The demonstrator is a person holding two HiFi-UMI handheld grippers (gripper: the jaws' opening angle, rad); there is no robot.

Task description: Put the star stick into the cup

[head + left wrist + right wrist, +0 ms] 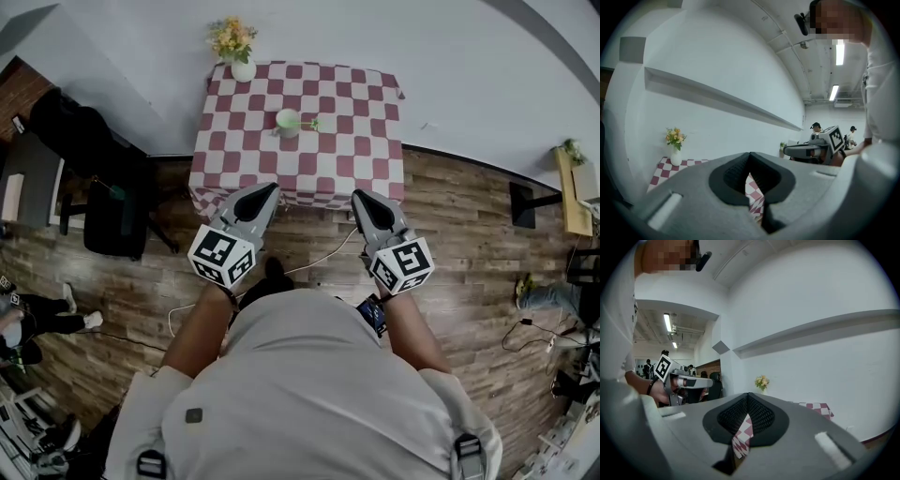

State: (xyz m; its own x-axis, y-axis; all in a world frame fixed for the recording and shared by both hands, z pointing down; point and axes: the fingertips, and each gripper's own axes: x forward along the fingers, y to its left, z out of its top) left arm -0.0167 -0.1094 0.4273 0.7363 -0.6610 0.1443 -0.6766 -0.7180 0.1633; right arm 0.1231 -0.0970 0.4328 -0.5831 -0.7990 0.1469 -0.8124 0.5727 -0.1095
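Note:
A pale green cup [287, 122] stands near the middle of the red-and-white checked table [356, 150]. A small green star stick [310, 123] lies on the cloth just right of the cup. Both grippers hang in front of the table's near edge, well short of the cup. My left gripper [271, 190] is shut and holds nothing. My right gripper [358, 198] is likewise shut and empty. In the left gripper view the jaws [750, 155] meet with only checked cloth showing behind them. The right gripper view shows the same closed jaws [748, 395].
A white vase of flowers [241, 66] stands at the table's back left corner. A black chair with bags [111, 202] sits left of the table. A cable [323, 255] runs over the wooden floor. A wooden shelf [570, 187] is at the right; a person's legs [42, 323] at the left edge.

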